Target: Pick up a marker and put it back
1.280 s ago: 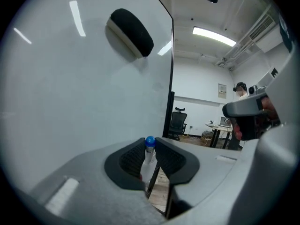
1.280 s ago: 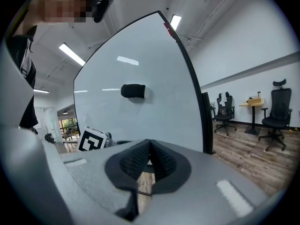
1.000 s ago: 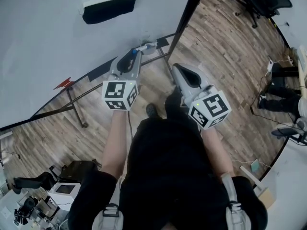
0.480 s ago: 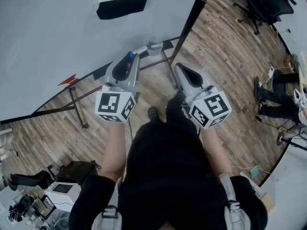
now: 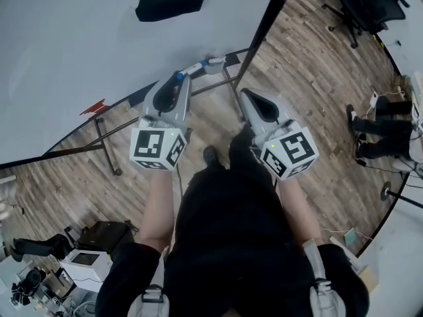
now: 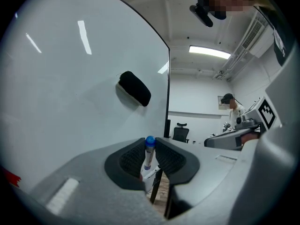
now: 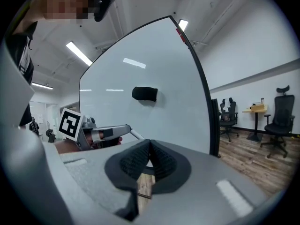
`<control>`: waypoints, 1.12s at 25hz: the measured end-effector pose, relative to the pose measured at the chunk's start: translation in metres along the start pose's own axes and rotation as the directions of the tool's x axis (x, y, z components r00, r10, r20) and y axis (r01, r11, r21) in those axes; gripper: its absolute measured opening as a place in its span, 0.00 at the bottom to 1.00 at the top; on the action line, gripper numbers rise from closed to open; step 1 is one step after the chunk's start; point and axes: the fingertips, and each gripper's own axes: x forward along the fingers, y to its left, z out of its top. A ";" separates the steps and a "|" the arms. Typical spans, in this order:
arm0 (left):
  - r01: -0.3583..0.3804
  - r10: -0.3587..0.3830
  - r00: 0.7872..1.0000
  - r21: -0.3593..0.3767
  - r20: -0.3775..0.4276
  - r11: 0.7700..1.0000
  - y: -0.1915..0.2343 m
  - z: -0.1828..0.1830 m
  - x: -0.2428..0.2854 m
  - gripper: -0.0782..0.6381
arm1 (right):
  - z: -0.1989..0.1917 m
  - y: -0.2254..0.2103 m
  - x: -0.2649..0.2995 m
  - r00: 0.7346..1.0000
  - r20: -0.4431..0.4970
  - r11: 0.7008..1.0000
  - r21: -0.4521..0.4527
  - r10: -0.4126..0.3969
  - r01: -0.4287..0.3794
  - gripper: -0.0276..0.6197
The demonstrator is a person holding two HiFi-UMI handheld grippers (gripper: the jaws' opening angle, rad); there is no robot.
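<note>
My left gripper [image 5: 178, 78] is shut on a white marker [image 5: 195, 67] with a blue cap, held just in front of the whiteboard's lower edge. In the left gripper view the marker [image 6: 148, 154] stands upright between the ribbed pads [image 6: 133, 159], cap uppermost. To its right my right gripper [image 5: 242, 93] hangs shut with nothing in it; its pads [image 7: 161, 162] meet in the right gripper view. That view also shows the left gripper [image 7: 104, 133] with the marker's end [image 7: 136, 135] poking out of it.
A black eraser [image 5: 169, 2] sticks high on the whiteboard [image 5: 79, 51]. The board's black frame post [image 5: 263, 24] and stand legs [image 5: 106, 149] rise from the wood floor. Office chairs [image 5: 360, 2] stand at the far right; bags and gear [image 5: 86, 253] lie at the lower left.
The left gripper with the marker has drawn back a little toward the person. The right gripper has hardly moved. The head view has shifted slightly.
</note>
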 end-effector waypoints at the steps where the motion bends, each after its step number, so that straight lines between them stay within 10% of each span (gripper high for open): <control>1: -0.001 0.001 1.000 0.001 -0.003 1.000 0.000 -0.002 0.001 0.22 | 0.000 -0.001 -0.001 1.000 -0.001 1.000 0.000 -0.002 0.002 0.05; 28: -0.058 0.058 0.988 0.003 -0.146 0.998 -0.004 -0.065 0.086 0.22 | -0.009 -0.075 -0.005 0.998 -0.055 0.998 0.057 0.000 0.003 0.05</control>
